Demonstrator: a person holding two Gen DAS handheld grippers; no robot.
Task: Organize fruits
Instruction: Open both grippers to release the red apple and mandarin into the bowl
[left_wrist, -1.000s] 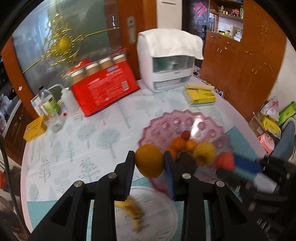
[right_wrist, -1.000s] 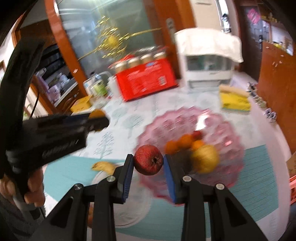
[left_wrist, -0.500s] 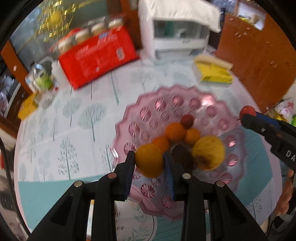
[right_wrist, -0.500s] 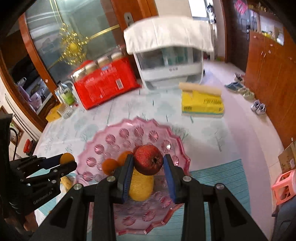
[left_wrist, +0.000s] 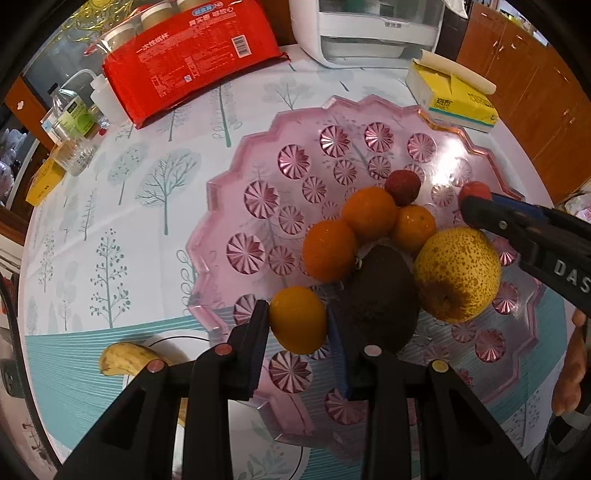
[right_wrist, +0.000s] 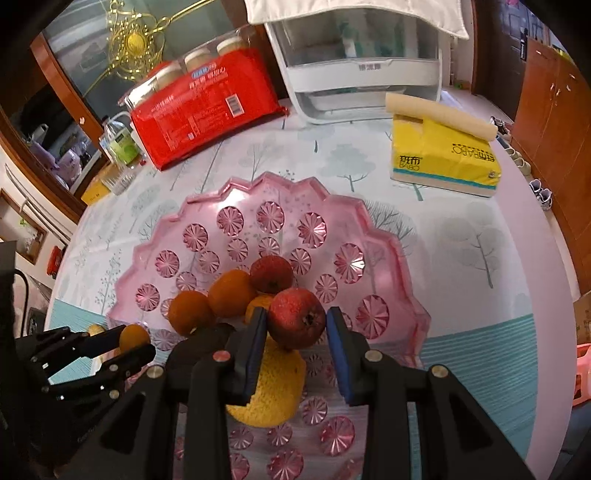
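Observation:
My left gripper (left_wrist: 298, 320) is shut on a small orange (left_wrist: 297, 319) and holds it over the near left rim of the pink scalloped fruit plate (left_wrist: 229, 192). My right gripper (right_wrist: 295, 325) is shut on a red apple (right_wrist: 295, 319) above the plate (right_wrist: 369, 221). In the plate lie three oranges (left_wrist: 368, 212), a small red fruit (left_wrist: 402, 187), a dark avocado (left_wrist: 384, 299) and a yellow speckled pear (left_wrist: 458, 273). The right gripper also shows in the left wrist view (left_wrist: 476, 201), and the left gripper in the right wrist view (right_wrist: 135, 341).
A banana (left_wrist: 125, 360) lies on a white plate (left_wrist: 207, 435) at the near left. A red package (left_wrist: 192, 55), bottles (left_wrist: 70, 114), a white appliance (left_wrist: 369, 33) and a yellow tissue pack (left_wrist: 450, 96) stand beyond the fruit plate.
Both grippers have moved forward and down over the pink plate, each still holding its fruit. The piled fruit is now much closer to both.

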